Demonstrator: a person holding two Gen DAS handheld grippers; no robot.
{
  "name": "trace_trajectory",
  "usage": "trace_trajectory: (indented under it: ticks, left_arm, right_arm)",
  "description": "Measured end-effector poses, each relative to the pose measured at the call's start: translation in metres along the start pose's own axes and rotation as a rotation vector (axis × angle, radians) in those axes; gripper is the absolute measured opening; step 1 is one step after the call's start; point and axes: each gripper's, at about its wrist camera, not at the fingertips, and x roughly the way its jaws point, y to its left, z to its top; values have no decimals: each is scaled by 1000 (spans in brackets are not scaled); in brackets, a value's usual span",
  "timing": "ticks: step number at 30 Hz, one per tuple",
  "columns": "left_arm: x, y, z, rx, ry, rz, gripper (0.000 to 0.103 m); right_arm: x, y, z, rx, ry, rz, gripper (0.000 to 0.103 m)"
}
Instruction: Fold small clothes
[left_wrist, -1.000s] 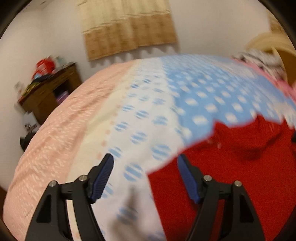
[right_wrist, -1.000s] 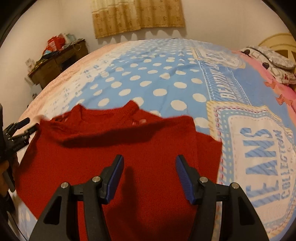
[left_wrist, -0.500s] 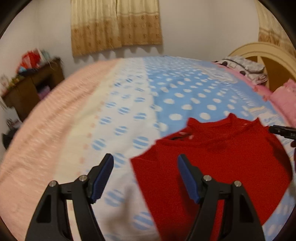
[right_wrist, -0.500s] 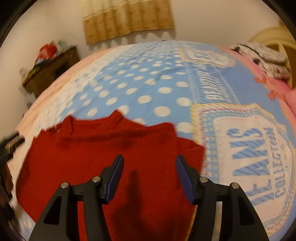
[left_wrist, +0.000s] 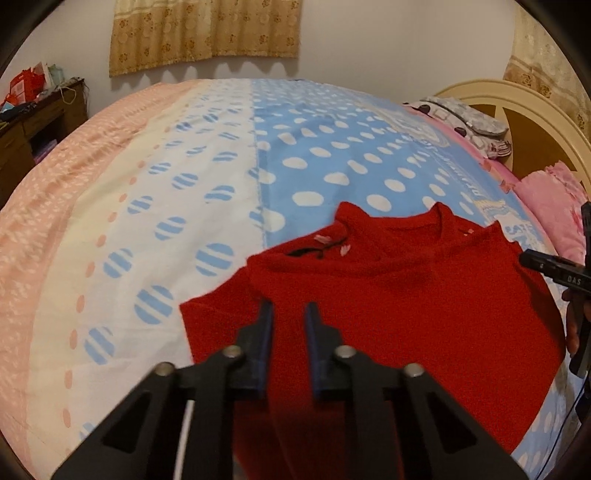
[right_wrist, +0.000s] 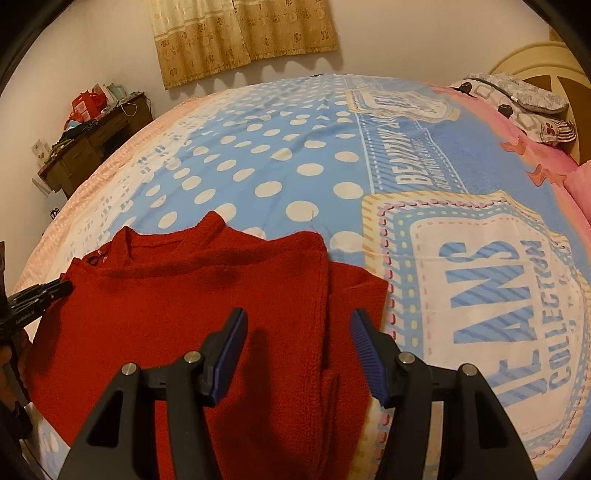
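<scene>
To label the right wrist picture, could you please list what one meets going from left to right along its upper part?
Wooden desk → curtain → grey patterned pillow → cream headboard.

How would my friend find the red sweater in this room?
Start at the big bed with the blue polka-dot cover. The red sweater lies spread flat on the near part of it. It is the only plain red thing there, beside a big patch of blue letters.

- Bedsheet (right_wrist: 295, 147): blue w/ white dots, big "JEANS" print at right
- Pink pillow (left_wrist: 550, 206) by cream headboard (left_wrist: 517, 96)
- Wooden desk (right_wrist: 92, 147) at left wall, cluttered
- Tan curtain (right_wrist: 240, 33) behind
</scene>
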Motion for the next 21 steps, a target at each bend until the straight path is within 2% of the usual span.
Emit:
trace_trajectory:
  ticks: [5,7,11,16,19,21]
  left_arm:
    - [-8,2,1,12,-53,14,6]
    - [-11,5,4,9,-72,42,6]
    - [-5,12,10,0,-75,71,4]
    - [5,5,10,50,-78,114,4]
    - [-10,4,7,37,-99,107,7]
    - [-24,3,3,46,-119,112,12]
  right_arm:
    - [-1,3,-4,-2,-14,-1,59]
    - [-3,3,-5,0,-21,-5,59]
    - [-14,8,-5,17,-41,16,59]
    - [-29,40,-13,-18,-47,84,59]
    - [-37,67,-32,-75,-35,118,59]
    - [-42,75,-45,-92,-32,127,59]
